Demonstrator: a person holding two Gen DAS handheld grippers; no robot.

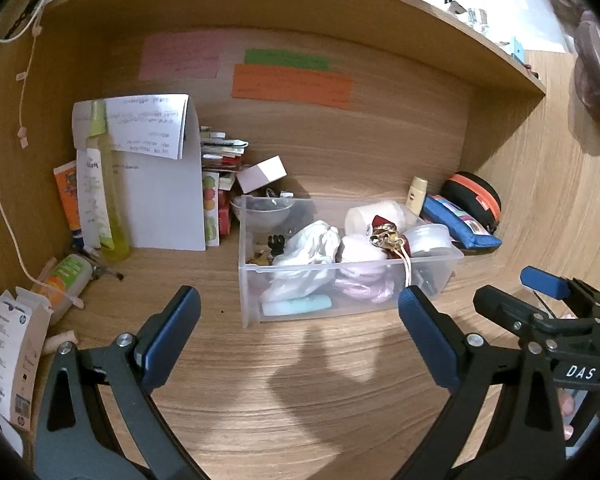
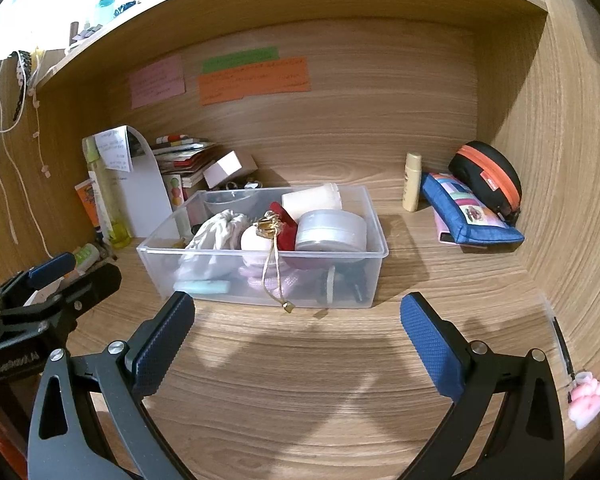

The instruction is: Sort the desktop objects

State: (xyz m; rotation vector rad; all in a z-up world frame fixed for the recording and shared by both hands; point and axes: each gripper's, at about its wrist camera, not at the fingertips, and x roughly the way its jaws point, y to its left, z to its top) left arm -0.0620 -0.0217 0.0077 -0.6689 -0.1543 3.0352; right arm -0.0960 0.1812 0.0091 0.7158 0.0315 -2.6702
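Both spread wide and empty above bare desk: left gripper [image 1: 300, 312] and right gripper [image 2: 296, 320], short of the clear bin [image 2: 342, 296]. Already binned, by the look of it: white pouch [image 2: 220, 228], round tin [image 2: 330, 232], red pouch with gold cord [image 2: 280, 224]; loose at the back: blue pencil case [image 2: 472, 216], small bottle [image 2: 412, 188], tubes at left [image 1: 70, 276]. Seemingly partway, with much left to sort.

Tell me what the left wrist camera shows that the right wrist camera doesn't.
Only the left wrist view shows the opened white carton at the desk's left edge. Only the right wrist view shows the pink charm at far right. Both show the clear plastic bin, the blue pouch, and the left gripper and right gripper, both open.
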